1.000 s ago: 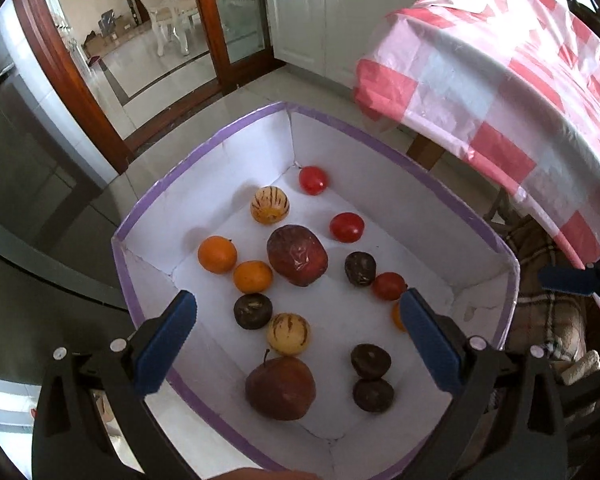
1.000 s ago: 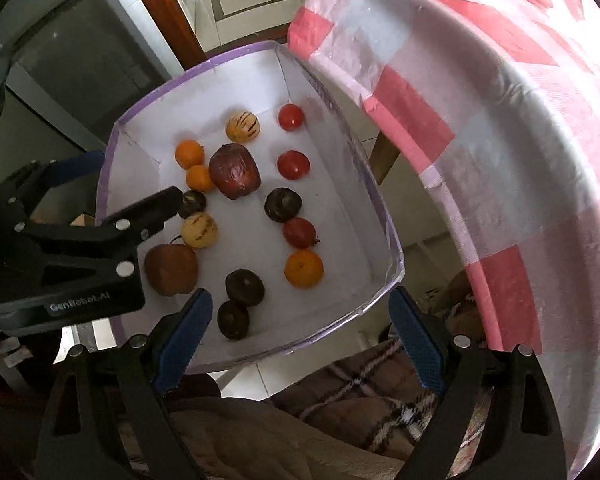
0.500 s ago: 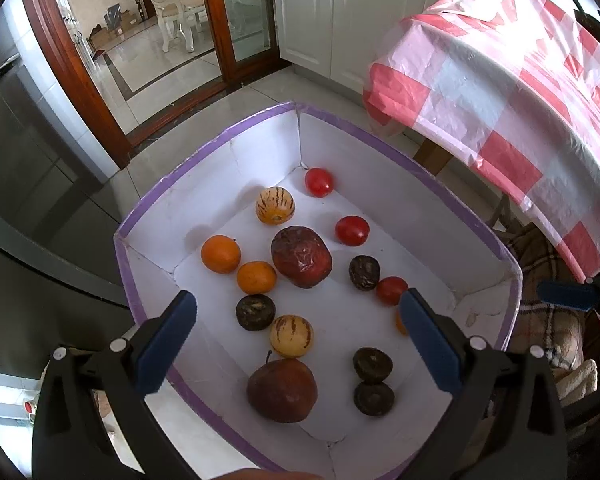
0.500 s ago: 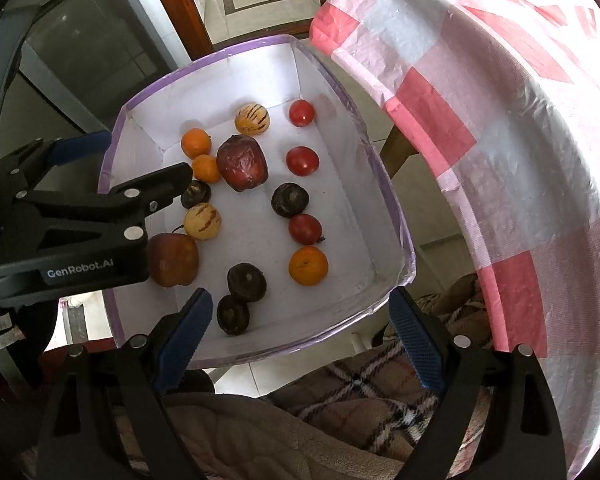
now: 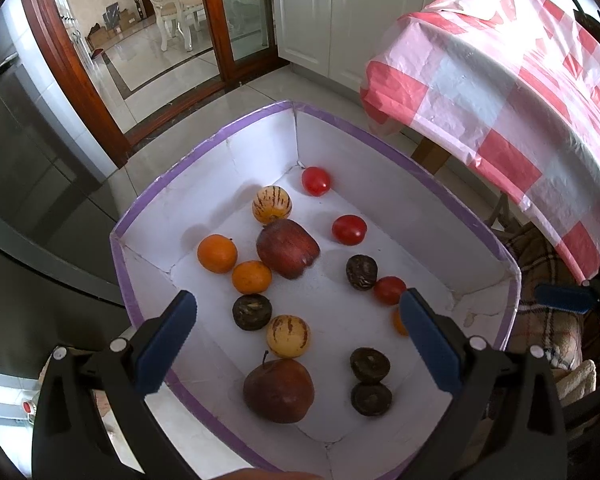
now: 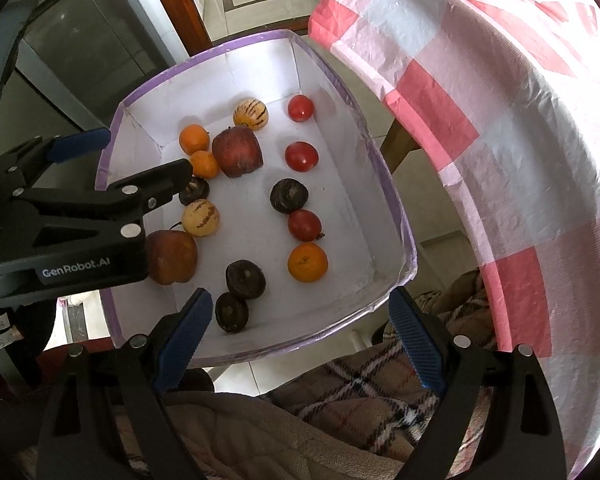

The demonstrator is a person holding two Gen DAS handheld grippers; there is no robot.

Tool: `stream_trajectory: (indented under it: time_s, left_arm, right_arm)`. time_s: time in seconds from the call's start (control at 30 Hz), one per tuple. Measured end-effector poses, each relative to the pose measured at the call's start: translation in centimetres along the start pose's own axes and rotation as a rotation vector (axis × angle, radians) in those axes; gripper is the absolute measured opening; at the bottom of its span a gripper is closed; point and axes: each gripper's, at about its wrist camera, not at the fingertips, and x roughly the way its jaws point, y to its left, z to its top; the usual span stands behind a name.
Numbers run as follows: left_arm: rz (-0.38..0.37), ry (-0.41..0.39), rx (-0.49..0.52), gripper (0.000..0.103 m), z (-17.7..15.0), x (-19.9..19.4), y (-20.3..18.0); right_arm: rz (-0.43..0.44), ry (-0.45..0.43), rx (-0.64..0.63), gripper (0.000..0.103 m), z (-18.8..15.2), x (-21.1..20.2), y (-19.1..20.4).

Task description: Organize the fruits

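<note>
- Fruits lie loose on the floor of a white box with purple rim, left wrist view: two red apples, oranges, striped yellow melons, tomatoes and dark brown round fruits.
- The left gripper hangs over the box's near end, its blue fingers spread wide and grasping nothing.
- Right wrist view: the same box sits beside a bench under a pink checked cloth.
- The right gripper hovers above the box's near wall, fingers released and empty, over a plaid blanket.
- An orange lies near that wall, below a tomato.
</note>
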Motion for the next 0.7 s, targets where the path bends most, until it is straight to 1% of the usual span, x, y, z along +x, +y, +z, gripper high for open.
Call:
stream_trajectory:
  time_s: [0.7]
  left_arm:
    - [-0.003,0.002,0.002,0.101,0.11,0.26,0.01]
  right_arm:
    - [-0.001,0.005,0.0,0.087,0.03,0.14,0.01]
